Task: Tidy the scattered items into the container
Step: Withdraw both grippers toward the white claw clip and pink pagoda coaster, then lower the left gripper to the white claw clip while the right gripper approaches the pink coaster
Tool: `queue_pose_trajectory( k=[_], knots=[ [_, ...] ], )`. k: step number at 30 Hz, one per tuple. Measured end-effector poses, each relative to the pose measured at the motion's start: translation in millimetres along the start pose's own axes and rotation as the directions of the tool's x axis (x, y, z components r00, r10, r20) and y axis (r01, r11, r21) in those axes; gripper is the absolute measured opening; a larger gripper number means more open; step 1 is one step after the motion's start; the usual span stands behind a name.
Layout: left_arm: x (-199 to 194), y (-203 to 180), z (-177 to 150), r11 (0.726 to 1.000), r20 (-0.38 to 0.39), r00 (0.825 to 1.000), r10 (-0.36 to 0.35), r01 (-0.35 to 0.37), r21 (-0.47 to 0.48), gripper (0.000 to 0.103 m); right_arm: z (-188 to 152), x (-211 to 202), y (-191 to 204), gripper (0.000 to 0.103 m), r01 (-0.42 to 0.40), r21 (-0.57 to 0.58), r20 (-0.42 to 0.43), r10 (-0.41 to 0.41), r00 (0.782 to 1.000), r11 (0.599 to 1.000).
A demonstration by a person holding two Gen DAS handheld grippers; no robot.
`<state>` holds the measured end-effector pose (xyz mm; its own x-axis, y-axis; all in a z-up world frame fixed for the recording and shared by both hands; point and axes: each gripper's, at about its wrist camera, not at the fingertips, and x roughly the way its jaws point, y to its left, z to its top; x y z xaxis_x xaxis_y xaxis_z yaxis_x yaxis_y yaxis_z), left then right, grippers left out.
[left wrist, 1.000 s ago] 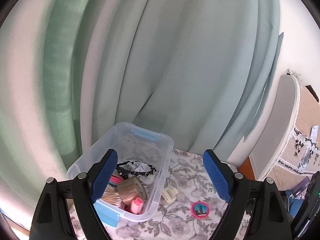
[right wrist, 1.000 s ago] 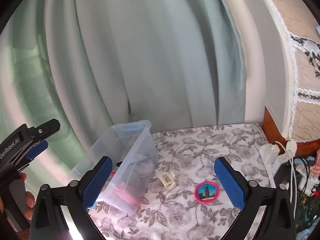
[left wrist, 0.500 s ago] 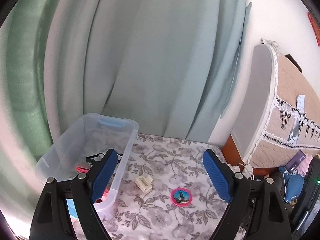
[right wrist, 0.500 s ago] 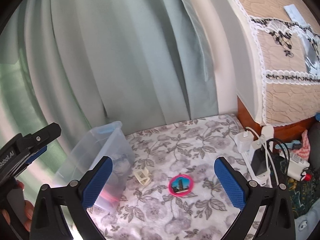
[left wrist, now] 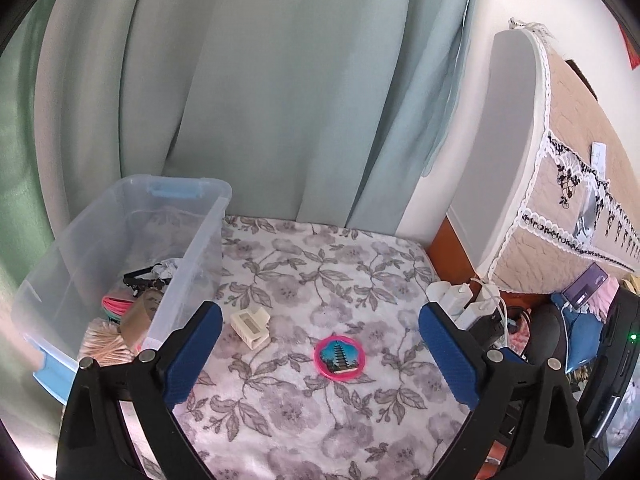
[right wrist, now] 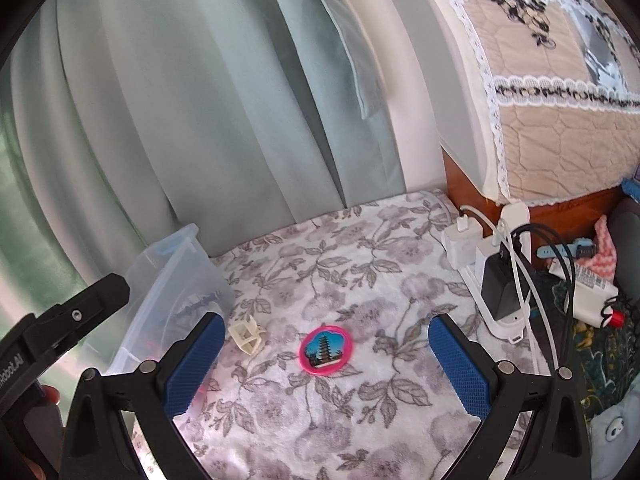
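- Right now my left tongs (left wrist: pixel 318 344) are spreading wider with nothing between the pads; my right tongs (right wrist: pixel 326 354) also stand well apart and empty.
- Both point down at the floral cloth (left wrist: pixel 320 272), where two items lie loose: a pink disc (left wrist: pixel 340 357) and a cream clip (left wrist: pixel 250 327).
- From the left tongs, the disc sits just ahead and almost centred between the pads; from the right tongs it is again nearly centred, a touch left. I judge either hand could take it, with no clear nearer one.
- Being round, the disc has no long axis to line up with; it lies flat, so I expect the pads must come down around its rim.
- Further left, the clip lies near the left pad in both views, just beside the bin wall and apart from the disc.
- At the far left stands the clear bin (left wrist: pixel 208 240), open-topped. Inside I see a black hair piece, a tape roll, something pink and a bundle of swabs.
- To the right, off the cloth, chargers (right wrist: pixel 464 240) and cables crowd the edge.
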<state>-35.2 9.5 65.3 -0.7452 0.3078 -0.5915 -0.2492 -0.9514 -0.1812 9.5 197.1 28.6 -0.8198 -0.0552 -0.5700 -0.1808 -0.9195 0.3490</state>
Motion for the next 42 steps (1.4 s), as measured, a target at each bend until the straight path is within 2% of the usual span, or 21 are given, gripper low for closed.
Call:
queue_pose_trajectory(
  k=[5,16,19,22,28,33,36,40,42],
  knots=[
    [25.1,1.1,-9.8,1.000,-0.051,0.999,-0.002,0.001,-0.011,0.103,-8.4,17.4,-10.4,0.103,0.018,0.010,-0.031,-0.017,0.999,1.000],
    [68.9,12.1,-29.6,0.999,-0.145,0.989,0.020,-0.024,-0.027,0.103,-33.3,60.5,-20.3,0.103,0.031,-0.015,-0.136,-0.033,0.990,0.999],
    [79.0,10.0,-34.7,0.998,-0.163,0.985,0.056,-0.060,-0.016,0.103,-40.4,71.5,-27.0,0.103,0.051,-0.022,-0.175,-0.054,0.983,0.998],
    [93.2,10.4,-40.5,0.994,-0.202,0.973,0.111,-0.113,-0.002,0.103,-47.1,79.3,-30.8,0.103,0.060,-0.028,-0.205,-0.064,0.977,0.998],
    [112.0,16.5,-47.3,0.989,-0.220,0.965,0.142,-0.148,-0.008,0.103,-61.6,97.3,-27.3,0.103,0.058,-0.081,-0.270,-0.078,0.960,0.995],
    [128.7,22.0,-47.9,0.987,-0.195,0.969,0.155,-0.159,-0.005,0.103,-67.9,110.6,-23.7,0.103,0.055,-0.104,-0.299,-0.084,0.950,0.993],
    [143.0,25.1,-49.1,0.986,-0.218,0.962,0.165,-0.169,-0.002,0.103,-69.4,114.9,-24.4,0.103,0.060,-0.106,-0.298,-0.089,0.950,0.993],
    [161.0,32.7,-52.7,0.988,-0.268,0.953,0.141,-0.153,-0.024,0.103,-70.6,121.2,-27.3,0.103,0.071,-0.100,-0.308,-0.098,0.946,0.992],
    [166.1,37.5,-54.7,0.985,-0.267,0.951,0.154,-0.171,-0.040,0.103,-71.1,123.1,-28.8,0.103,0.080,-0.103,-0.306,-0.108,0.946,0.991]
  ],
)
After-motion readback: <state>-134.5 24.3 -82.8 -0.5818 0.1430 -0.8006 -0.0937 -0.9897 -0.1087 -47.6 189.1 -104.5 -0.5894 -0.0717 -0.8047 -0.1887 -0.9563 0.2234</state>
